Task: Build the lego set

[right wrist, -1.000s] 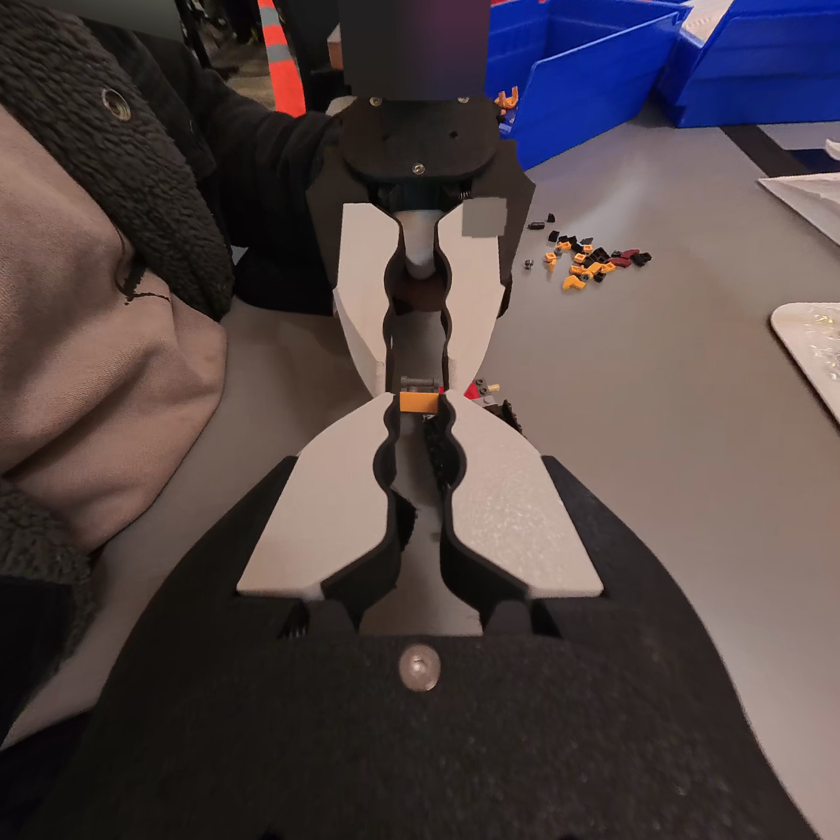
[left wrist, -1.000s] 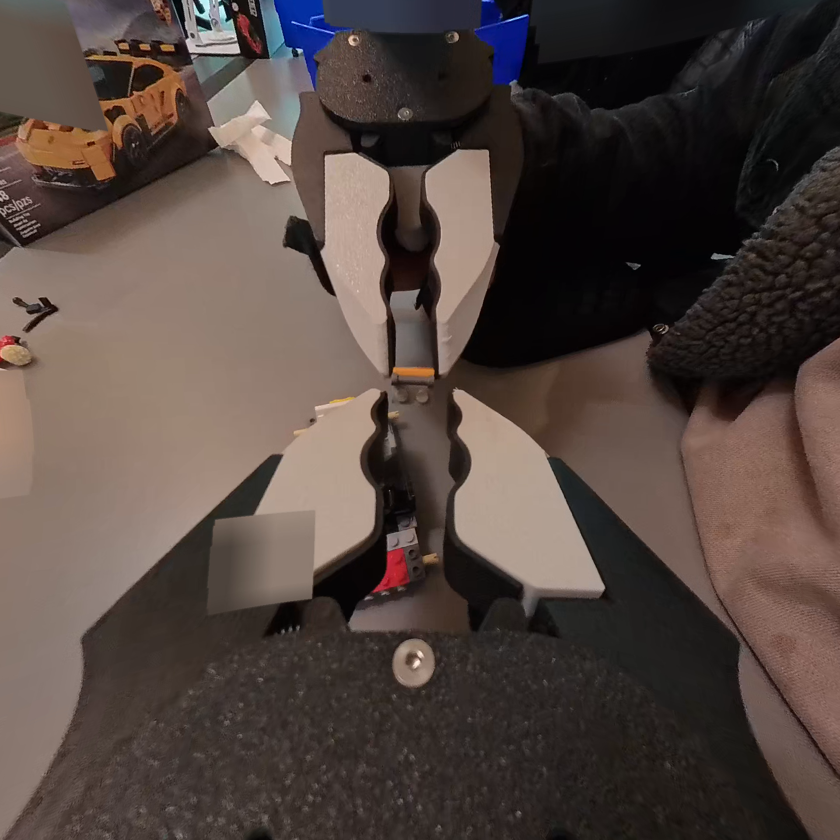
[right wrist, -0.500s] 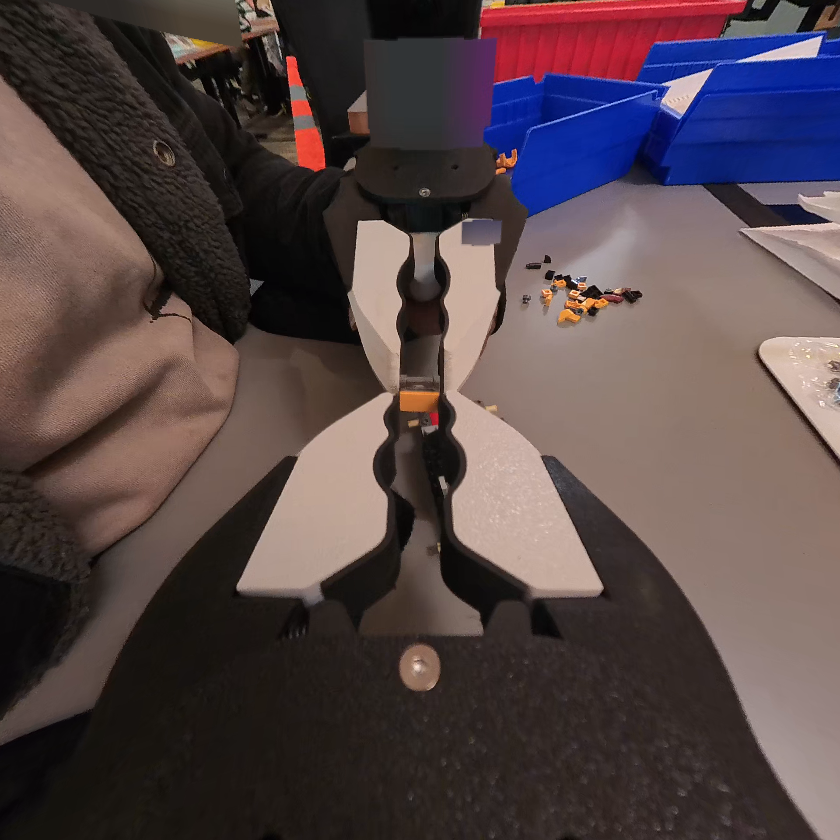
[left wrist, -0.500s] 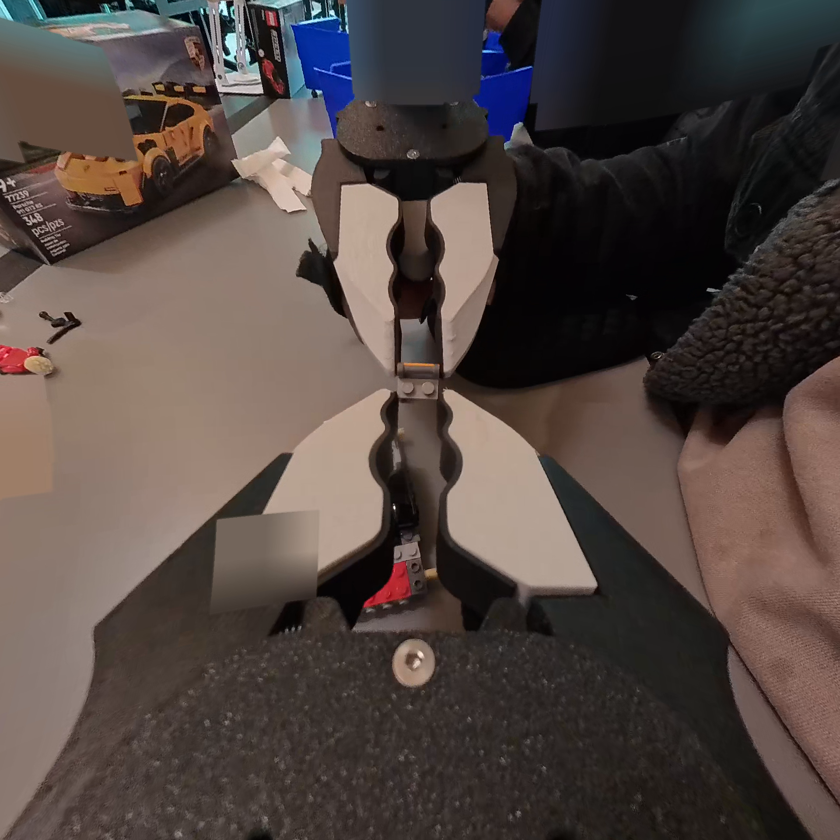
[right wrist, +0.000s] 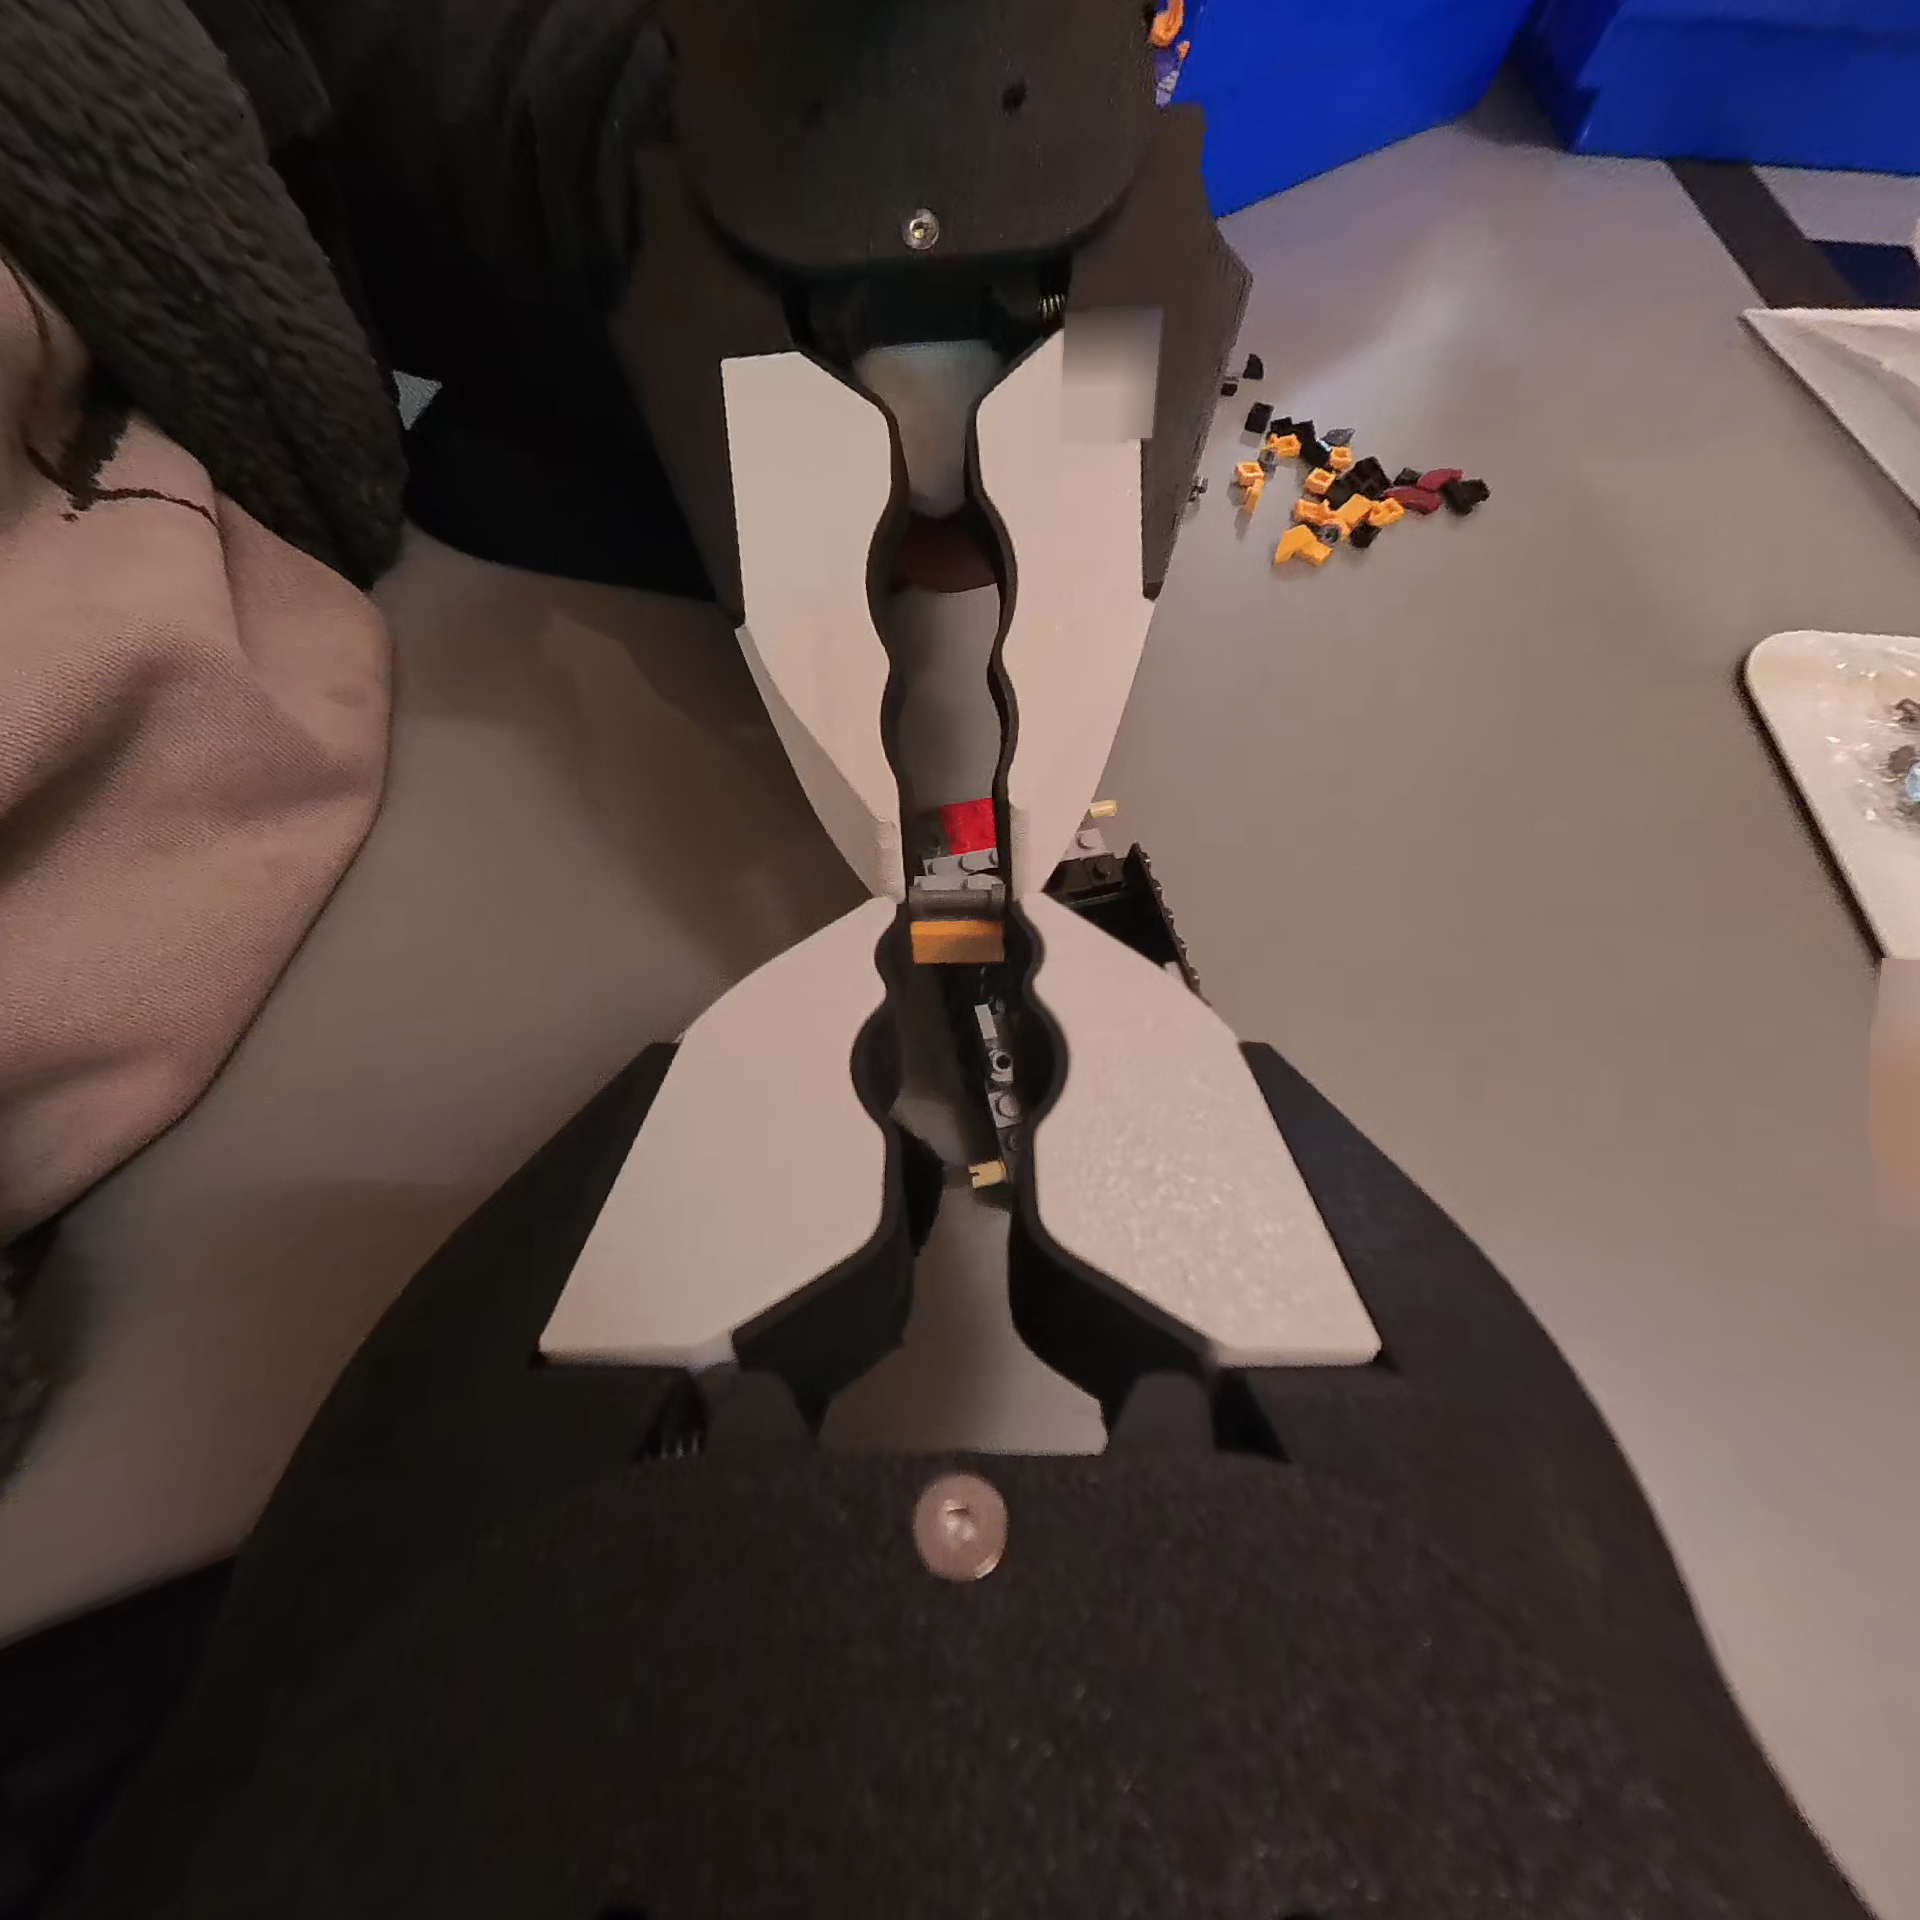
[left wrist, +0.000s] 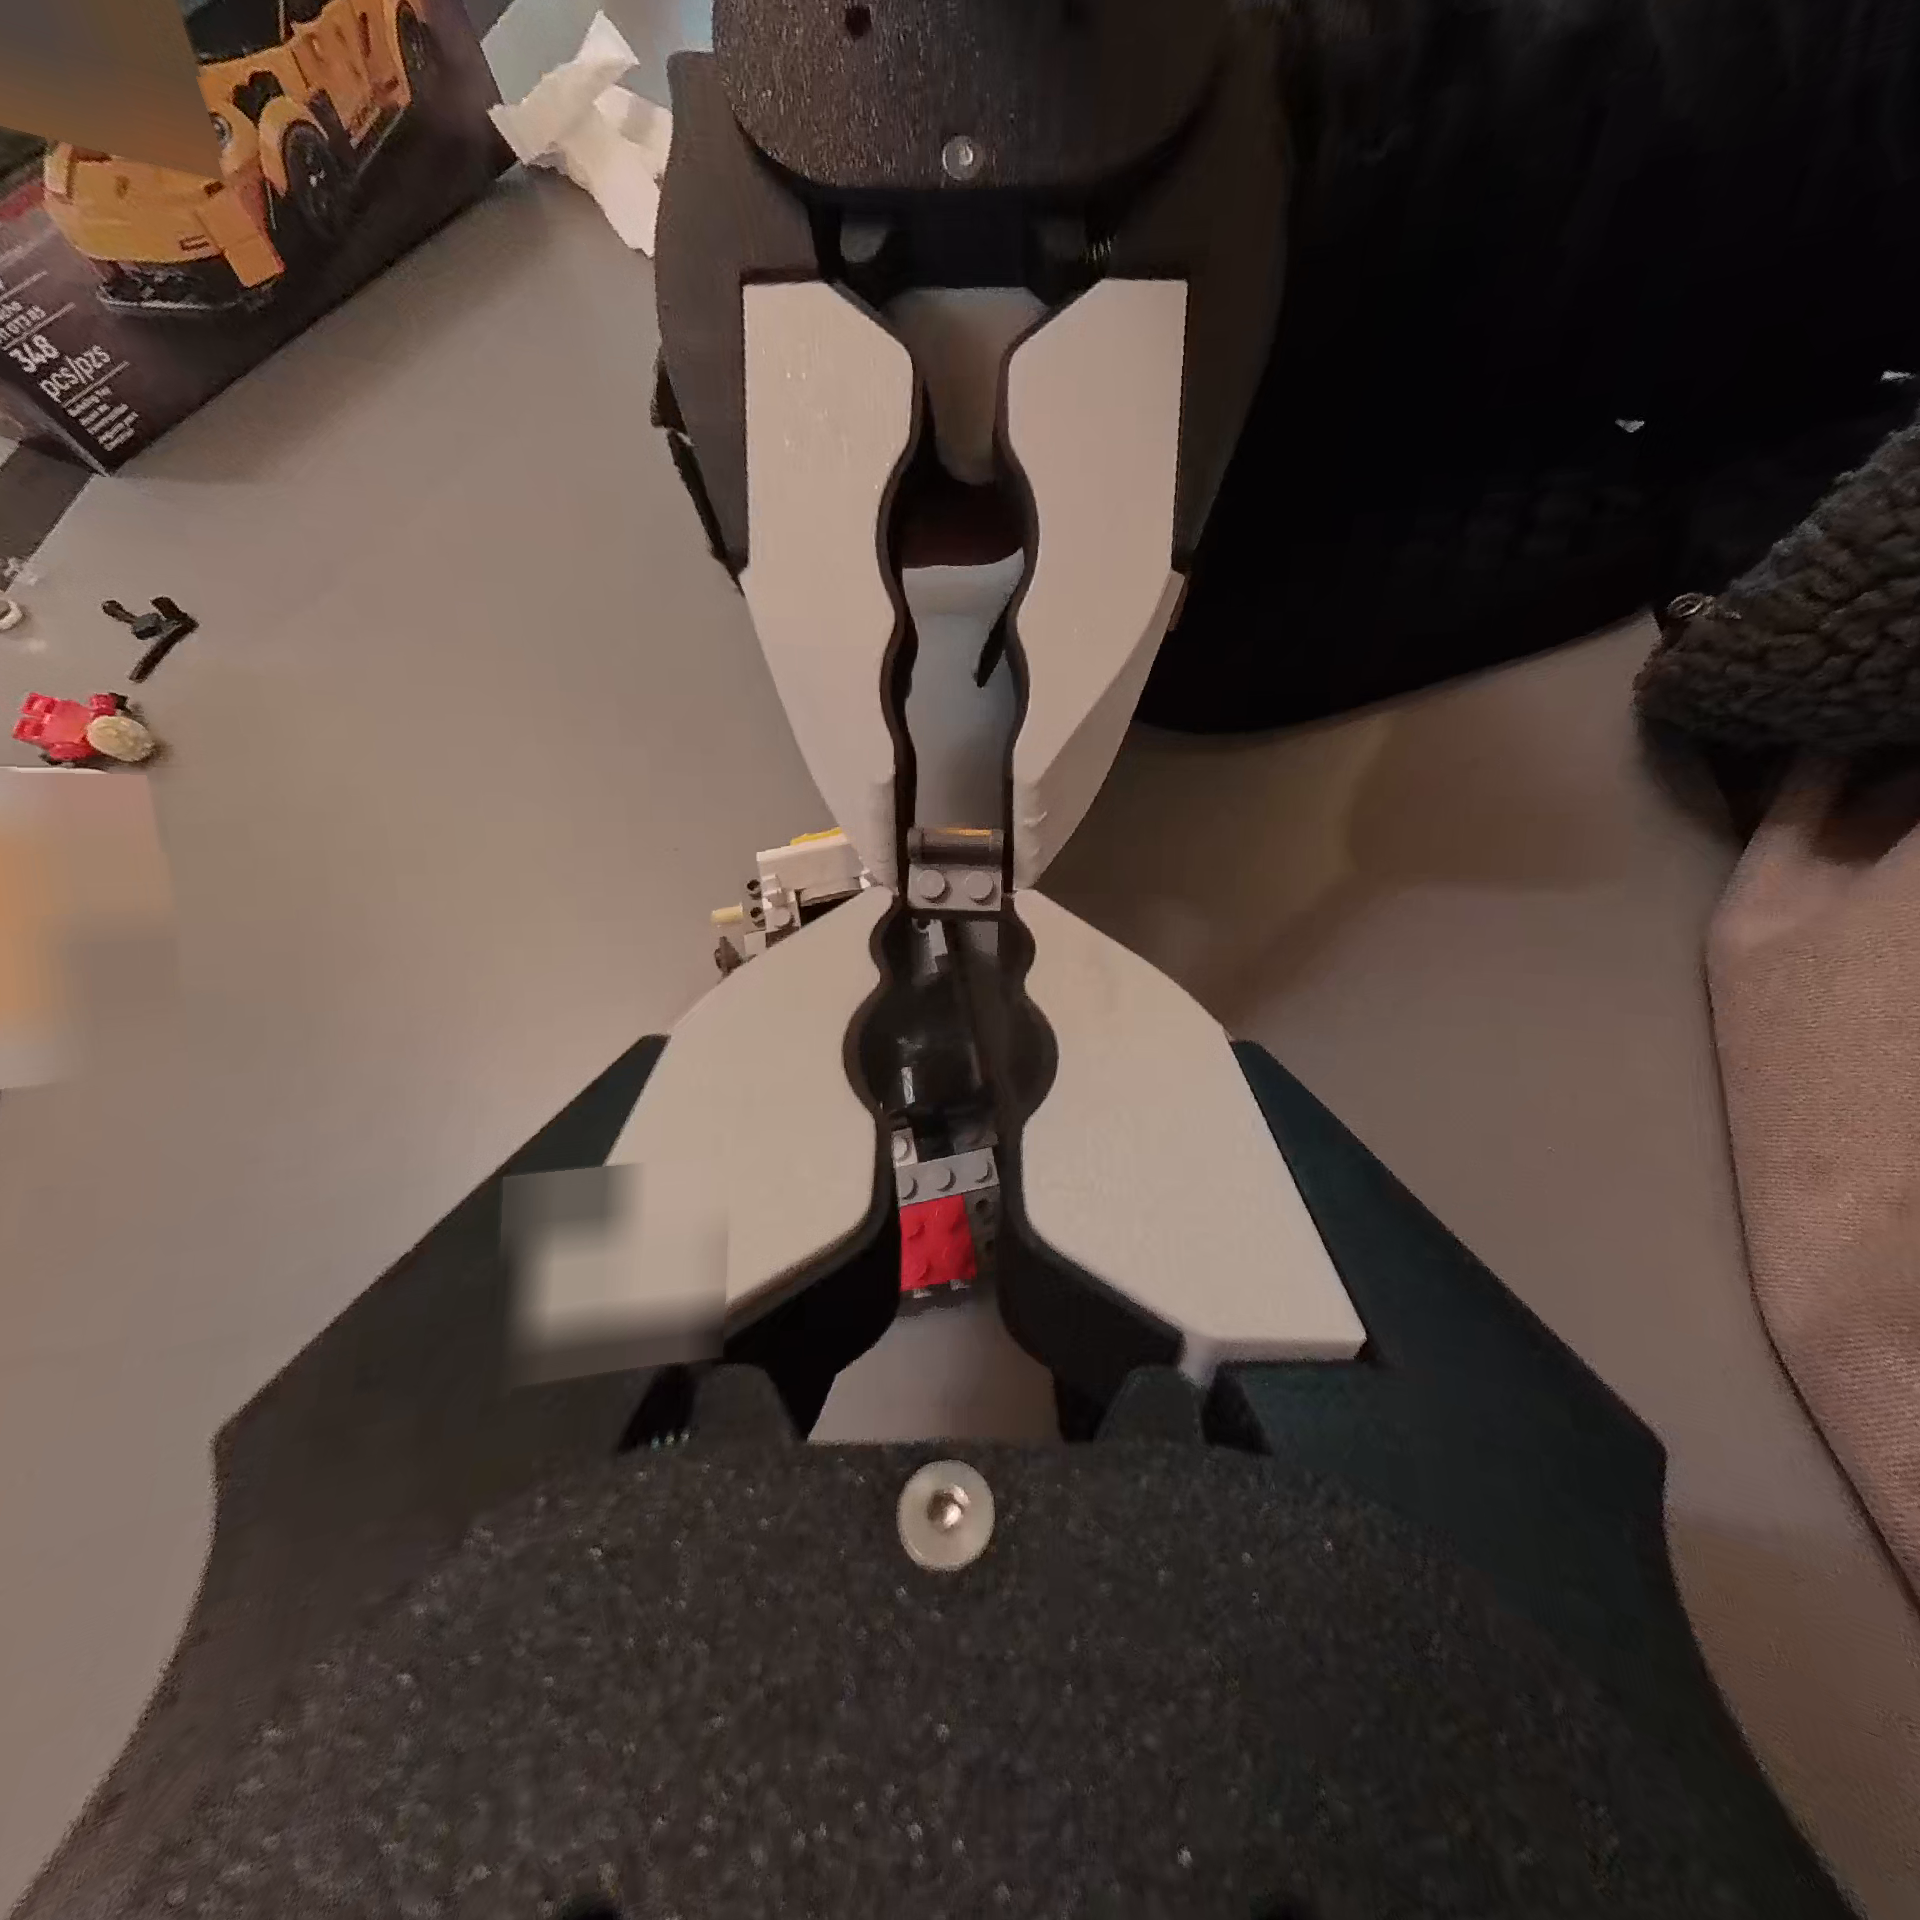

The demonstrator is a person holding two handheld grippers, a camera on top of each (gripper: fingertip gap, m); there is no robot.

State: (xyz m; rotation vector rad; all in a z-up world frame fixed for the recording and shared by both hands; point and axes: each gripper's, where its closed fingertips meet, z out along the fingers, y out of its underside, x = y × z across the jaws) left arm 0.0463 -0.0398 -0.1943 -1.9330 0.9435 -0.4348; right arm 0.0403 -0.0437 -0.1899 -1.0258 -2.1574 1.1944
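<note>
Left wrist view: left gripper (left wrist: 956,896) pinches a grey plate (left wrist: 958,886) at its tips.
Right gripper (right wrist: 954,940): closed on an orange plate (right wrist: 956,943), tip to tip with the left.
Relation: both plates meet crosswise between opposed tips.
Model (left wrist: 940,1205): on the table (left wrist: 416,831), beneath the grippers.
Box (left wrist: 156,218): far left, printed; writing not given.

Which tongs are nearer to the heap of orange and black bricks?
Left. The left tongs, gripping the grey piece, extend from beside the heap; the right tongs, gripping the orange piece, meet them from farther away.
</note>
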